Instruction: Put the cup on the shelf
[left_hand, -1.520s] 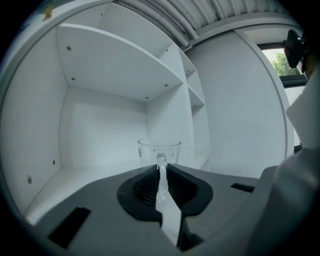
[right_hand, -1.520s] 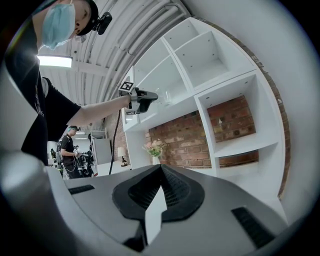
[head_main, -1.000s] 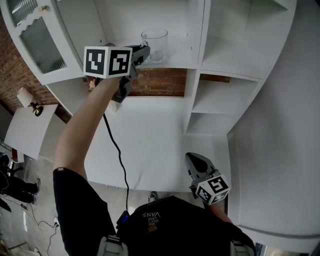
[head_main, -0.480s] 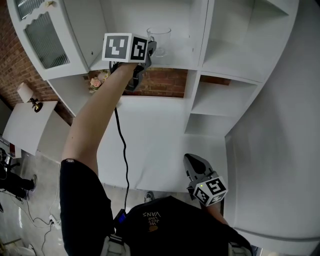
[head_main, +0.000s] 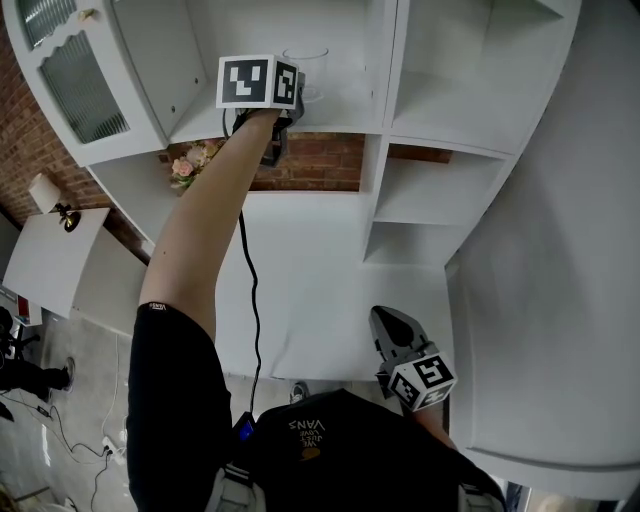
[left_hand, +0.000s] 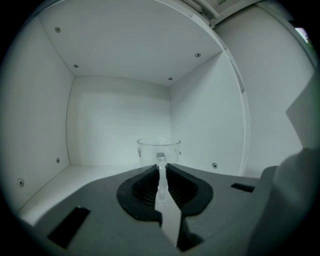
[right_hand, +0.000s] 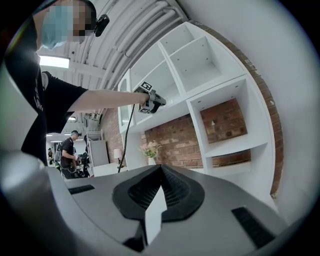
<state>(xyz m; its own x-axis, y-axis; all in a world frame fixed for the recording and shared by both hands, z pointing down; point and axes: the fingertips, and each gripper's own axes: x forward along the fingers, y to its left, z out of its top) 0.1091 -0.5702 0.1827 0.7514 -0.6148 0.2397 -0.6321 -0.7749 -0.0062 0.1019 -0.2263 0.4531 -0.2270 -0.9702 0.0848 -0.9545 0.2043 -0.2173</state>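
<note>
The left tool (left_hand: 160, 164) is clamped on the handle of the glass cup (left_hand: 159, 147), inside the shelf (left_hand: 60, 175). The right tool (right_hand: 161, 169) is closed and empty. If the left tool lets go too high or tilted, the cup could tip and break.

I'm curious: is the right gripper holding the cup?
No, the right gripper is shut and empty; the left gripper pinches the cup by its handle.
</note>
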